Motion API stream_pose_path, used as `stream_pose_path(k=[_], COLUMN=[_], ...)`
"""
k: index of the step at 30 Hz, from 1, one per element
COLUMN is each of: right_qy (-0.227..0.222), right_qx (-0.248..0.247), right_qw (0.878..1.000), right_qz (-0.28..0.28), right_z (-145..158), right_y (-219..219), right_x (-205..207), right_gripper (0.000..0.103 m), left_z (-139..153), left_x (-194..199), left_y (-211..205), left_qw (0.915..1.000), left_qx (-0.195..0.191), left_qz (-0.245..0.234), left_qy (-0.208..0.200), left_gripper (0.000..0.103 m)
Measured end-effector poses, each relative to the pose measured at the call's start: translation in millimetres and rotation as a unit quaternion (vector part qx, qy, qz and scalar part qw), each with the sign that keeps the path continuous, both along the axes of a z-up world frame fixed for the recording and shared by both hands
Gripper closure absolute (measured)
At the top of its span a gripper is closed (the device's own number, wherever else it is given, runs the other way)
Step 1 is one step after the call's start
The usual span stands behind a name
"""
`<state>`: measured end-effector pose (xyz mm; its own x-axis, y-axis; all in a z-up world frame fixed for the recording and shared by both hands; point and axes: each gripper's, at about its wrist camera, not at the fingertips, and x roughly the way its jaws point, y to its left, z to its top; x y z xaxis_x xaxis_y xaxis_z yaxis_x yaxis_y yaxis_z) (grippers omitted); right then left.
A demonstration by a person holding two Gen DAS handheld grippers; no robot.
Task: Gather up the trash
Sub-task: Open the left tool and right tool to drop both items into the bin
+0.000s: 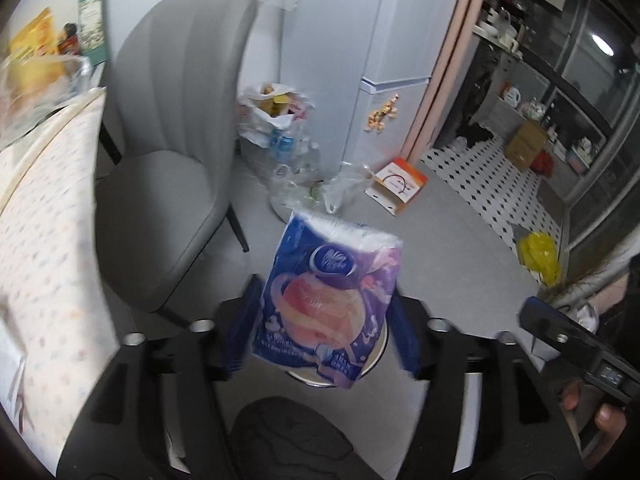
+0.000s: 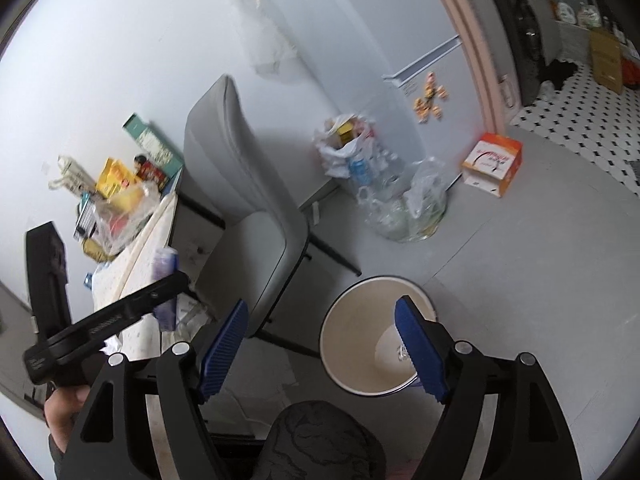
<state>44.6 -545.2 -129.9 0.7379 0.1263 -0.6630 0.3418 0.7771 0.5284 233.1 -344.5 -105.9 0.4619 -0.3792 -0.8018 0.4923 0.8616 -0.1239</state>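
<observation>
A blue and purple tissue pack (image 1: 324, 300) hangs tilted between the fingers of my left gripper (image 1: 326, 296). The jaws stand wide and the blue pads (image 1: 240, 332) sit at the pack's sides without squeezing it. Behind and below the pack shows part of a white round bin (image 1: 376, 356). In the right wrist view the bin (image 2: 352, 360) stands on the floor with a small clear scrap at its bottom. My right gripper (image 2: 322, 304) is open above it, with nothing between its fingers. The left gripper's black body (image 2: 120, 312) crosses the lower left, with the purple pack (image 2: 166, 264) partly hidden behind it.
A grey chair (image 1: 172, 140) stands by a table with a dotted cloth (image 1: 48, 220). By the fridge (image 1: 384, 100) lie bags of bottles and packaging (image 1: 280, 136), a clear bag (image 2: 424, 200) and an orange box (image 1: 400, 184). A yellow bag (image 1: 538, 254) lies at the right.
</observation>
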Motion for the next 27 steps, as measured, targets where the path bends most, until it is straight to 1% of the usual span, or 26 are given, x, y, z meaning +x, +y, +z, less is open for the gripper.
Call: stream_pose_path(k=[1,4,7,11,13,14,15,16,18,21,25,27], right_qy=[0.0,-0.002,0.001,0.003,-0.004,-0.01,-0.014,-0.022,-0.029,-0.032,-0.009,0.007], right_qx=[-0.004,-0.005,-0.002,-0.001,-0.006,-0.01,-0.014,-0.021,-0.026,-0.028,-0.053,-0.072], right_qw=[1.0,1.0,1.0,1.0,1.0,1.0,1.0,0.999,0.999,0.998,0.996,0.995], right_qz=[-0.007,-0.016,-0.015,-0.001,0.01,0.014,0.017,0.023,0.033,0.051,0.065,0.063], right_z=[2.1,4.6,2.3,1.0,5.4,8.4,10.5,13.7,16.1,17.6,23.1,27.8], right_y=[-3.4,-11.9,-13.1,-3.9,5.9,11.6,15.6,21.9,31.0,47.8,71.2,84.7], right_x=[-4.0,-13.8,-17.0,-13.8,-10.3,-8.8,-7.8,-6.7,-2.4,7.2,21.5,29.6], right_gripper=[0.028,0.028,0.028,0.027,0.017,0.015,0.01,0.007,0.007,0.007,0.007,0.007], left_z=[0.5,6.7,12.5,22.6,29.1,35.2,41.6,45.5,56.3,66.6,77.1,80.1], left_x=[0.4,0.1,-2.9,-4.6,-5.5,-8.0,-11.7,-12.0,-18.9,-25.9,-40.7,-46.1], left_y=[-5.2,-12.5,-11.7,9.6,24.9,37.2,49.1,58.9,82.4,115.2,159.8,181.8], left_qw=[1.0,0.9999,0.9998,0.9995,0.9989,0.9981,0.9968,0.9956,0.9921,0.9861,0.9717,0.9625], left_qx=[-0.002,-0.009,-0.006,-0.008,-0.017,-0.036,-0.052,-0.06,-0.076,-0.104,-0.145,-0.157], left_qz=[-0.003,-0.004,0.001,0.02,0.034,0.04,0.048,0.055,0.079,0.11,0.158,0.189], left_qy=[0.0,-0.01,-0.017,-0.023,-0.026,-0.03,-0.038,-0.045,-0.061,-0.068,-0.1,-0.116], left_gripper=[0.019,0.007,0.006,0.006,0.006,0.006,0.006,0.006,0.006,0.006,0.006,0.006])
